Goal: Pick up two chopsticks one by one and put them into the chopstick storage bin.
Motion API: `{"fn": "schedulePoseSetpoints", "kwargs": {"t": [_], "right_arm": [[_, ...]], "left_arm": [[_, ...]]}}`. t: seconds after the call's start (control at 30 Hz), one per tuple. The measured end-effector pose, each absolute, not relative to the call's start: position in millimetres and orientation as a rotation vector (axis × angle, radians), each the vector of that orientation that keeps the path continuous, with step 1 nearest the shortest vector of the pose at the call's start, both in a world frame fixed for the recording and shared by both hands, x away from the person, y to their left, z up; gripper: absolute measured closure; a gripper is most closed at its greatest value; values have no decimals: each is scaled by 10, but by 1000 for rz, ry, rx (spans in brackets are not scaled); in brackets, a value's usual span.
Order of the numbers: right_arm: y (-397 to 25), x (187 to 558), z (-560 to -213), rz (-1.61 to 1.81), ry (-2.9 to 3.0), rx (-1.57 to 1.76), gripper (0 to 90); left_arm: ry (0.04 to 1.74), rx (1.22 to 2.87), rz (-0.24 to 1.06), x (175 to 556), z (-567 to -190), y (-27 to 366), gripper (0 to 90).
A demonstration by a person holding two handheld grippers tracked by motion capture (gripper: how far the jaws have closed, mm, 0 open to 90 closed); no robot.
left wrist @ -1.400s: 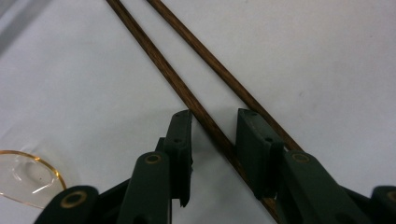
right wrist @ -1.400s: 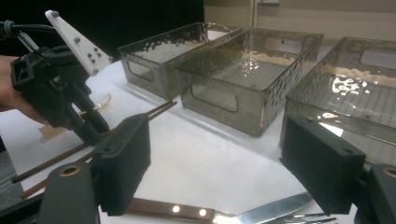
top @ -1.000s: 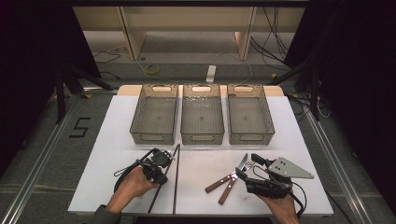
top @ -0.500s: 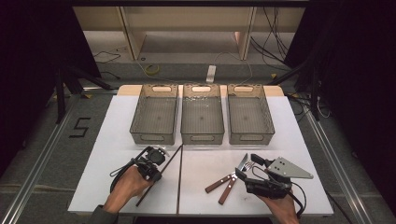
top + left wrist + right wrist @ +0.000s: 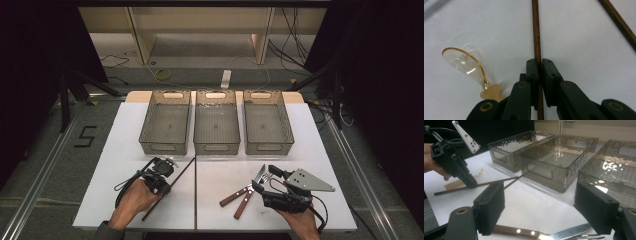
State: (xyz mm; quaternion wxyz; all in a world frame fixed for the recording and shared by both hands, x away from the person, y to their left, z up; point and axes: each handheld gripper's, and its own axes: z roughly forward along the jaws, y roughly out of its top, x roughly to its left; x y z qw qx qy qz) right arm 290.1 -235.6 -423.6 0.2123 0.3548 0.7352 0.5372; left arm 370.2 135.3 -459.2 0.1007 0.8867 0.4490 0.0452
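My left gripper (image 5: 539, 62) is shut on a thin brown chopstick (image 5: 536, 32) that runs straight out from between the jaws. A second chopstick (image 5: 619, 22) lies across the far right of that view, and a clear spoon (image 5: 466, 63) with an amber rim lies on the table to the left. In the high view the left gripper (image 5: 162, 181) sits near the table's front left, and the held chopstick (image 5: 182, 172) slants toward the bins. My right gripper (image 5: 265, 184) stands open at the front right above a wooden-handled knife (image 5: 516, 231) and a fork (image 5: 267, 176), touching neither.
Three smoky clear bins (image 5: 166, 127) (image 5: 216, 127) (image 5: 267, 127) stand side by side across the back of the white table (image 5: 120, 135). Two wooden handles (image 5: 235, 196) (image 5: 243, 204) lie side by side left of the right gripper.
The chopstick in the left gripper has swung, its near end going left toward the front edge. The right gripper has stayed in place.
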Motion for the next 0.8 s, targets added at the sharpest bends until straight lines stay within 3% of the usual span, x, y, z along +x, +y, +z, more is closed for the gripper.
{"fn": "schedulePoseSetpoints", "kwargs": {"t": [0.8], "right_arm": [[-2352,2894,-4235,1498,2048,978,247]], "left_arm": [[1272,2552,117,3635,-4402,1387,844]]}}
